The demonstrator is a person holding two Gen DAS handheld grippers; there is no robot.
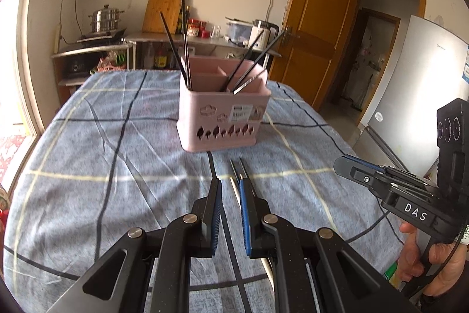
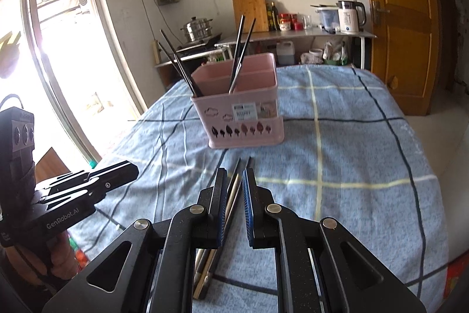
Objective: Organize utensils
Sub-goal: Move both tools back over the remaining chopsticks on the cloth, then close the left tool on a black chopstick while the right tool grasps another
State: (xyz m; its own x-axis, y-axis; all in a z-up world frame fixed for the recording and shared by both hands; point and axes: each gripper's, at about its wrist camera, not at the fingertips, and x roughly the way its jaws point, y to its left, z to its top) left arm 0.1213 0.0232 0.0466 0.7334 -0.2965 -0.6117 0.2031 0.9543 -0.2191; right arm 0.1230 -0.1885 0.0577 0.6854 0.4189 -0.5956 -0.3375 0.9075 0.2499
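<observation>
Both pairs of fingers sit nearly closed and empty, left gripper and right gripper hovering over loose chopsticks lying on the blue plaid cloth. Just beyond them stands the pink utensil holder, more chopsticks upright in its compartments. Well behind, a kitchen counter lines the wall.

A table draped in blue checked cloth carries a pink utensil caddy at frame centre, with loose chopsticks lying just below it.

Blown-out window glare, fisheye-warped edges
</observation>
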